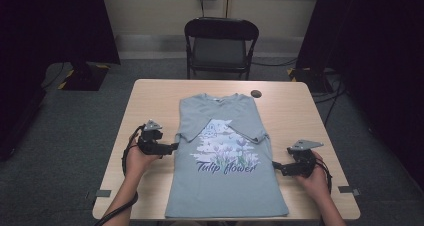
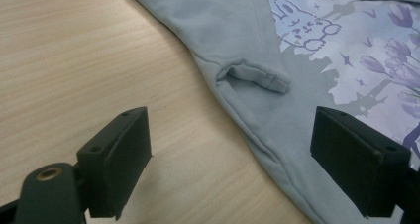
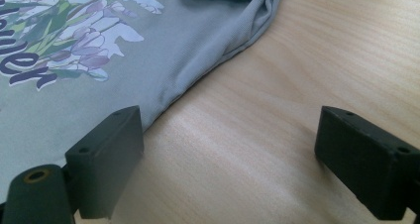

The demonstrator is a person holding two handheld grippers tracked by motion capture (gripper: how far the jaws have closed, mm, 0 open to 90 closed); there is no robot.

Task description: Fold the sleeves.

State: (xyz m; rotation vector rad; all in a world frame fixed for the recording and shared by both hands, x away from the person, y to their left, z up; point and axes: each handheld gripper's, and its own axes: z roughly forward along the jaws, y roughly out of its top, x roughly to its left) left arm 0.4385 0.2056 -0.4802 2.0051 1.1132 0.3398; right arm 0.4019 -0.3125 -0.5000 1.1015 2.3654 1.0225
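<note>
Shirt (image 1: pixel 225 161) lies flat, print up, along the middle of the table (image 1: pixel 150 93), collar toward the far edge and hem at the near edge, with both sleeves already folded in over the chest. That narrow shape looks like the middle of a folding job, and it leaves each long side seam as a straight edge to take hold of.

Left tool (image 1: pixel 172 146) stands wide and holds nothing. In the left gripper view one pad (image 2: pixel 121 157) is over bare wood and the other (image 2: pixel 359 157) over grey cloth, so the seam (image 2: pixel 257 144) runs between the jaws, just below the small tuck (image 2: pixel 257 75) of the folded sleeve. It is low and near the cloth, likely set to pinch that edge.

Right tool (image 1: pixel 276 165) is wide too and empty. Its near pad (image 3: pixel 106 159) sits at the shirt's right edge (image 3: pixel 198 83), the other (image 3: pixel 366 159) well out over the table, so it is beside the cloth rather than astride it.

Both hands (image 1: pixel 136 158) rest on the table at the shirt's sides, mirrored, which suits lifting or folding the two edges together.

Bare wood runs wide on either side, giving room to slide outward. A small dark disc (image 1: pixel 256 93) lies past the right shoulder, apart from the shirt. A chair (image 1: pixel 221 43) stands beyond the far edge, clear of the work.
</note>
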